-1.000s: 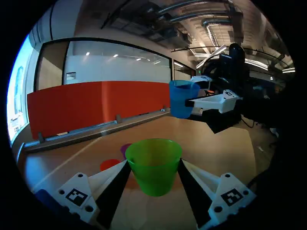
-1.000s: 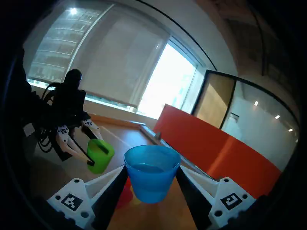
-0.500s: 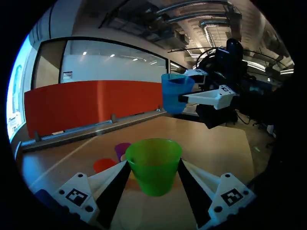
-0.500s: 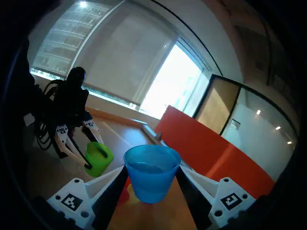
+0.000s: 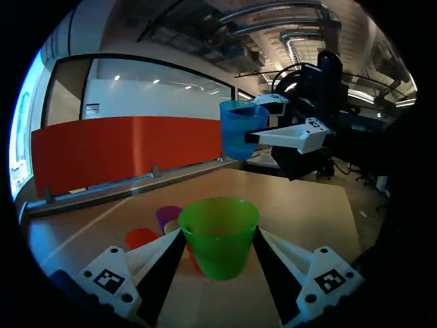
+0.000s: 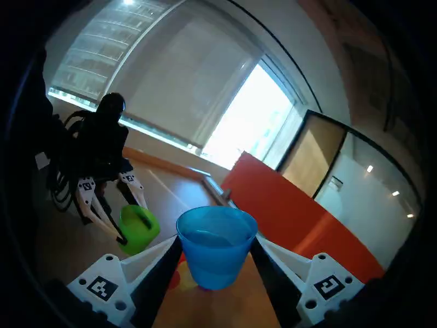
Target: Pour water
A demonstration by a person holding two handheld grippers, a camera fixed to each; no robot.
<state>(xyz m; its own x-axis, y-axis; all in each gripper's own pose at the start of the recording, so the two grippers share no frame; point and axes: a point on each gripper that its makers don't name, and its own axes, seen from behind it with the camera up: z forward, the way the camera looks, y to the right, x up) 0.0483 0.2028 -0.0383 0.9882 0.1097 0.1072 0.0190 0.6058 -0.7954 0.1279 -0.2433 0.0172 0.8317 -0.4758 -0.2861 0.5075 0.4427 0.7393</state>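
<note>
Left hand-held gripper [image 5: 218, 232]: pinching green cup [image 5: 218, 254], upright, over tabletop [image 5: 311, 213].
Right hand-held gripper [image 6: 216, 240]: pinching blue cup [image 6: 216, 268], water inside, raised higher, toward tabletop's far edge.

Your green cup [image 5: 219, 240] covers part of the small coloured cups [image 5: 166, 217] on the counter [image 5: 306, 208] behind it. In the right gripper view the blue cup [image 6: 217, 254] hides most of them, and the backlit dark shape [image 6: 104, 142] above the far green cup can't be made out.
</note>
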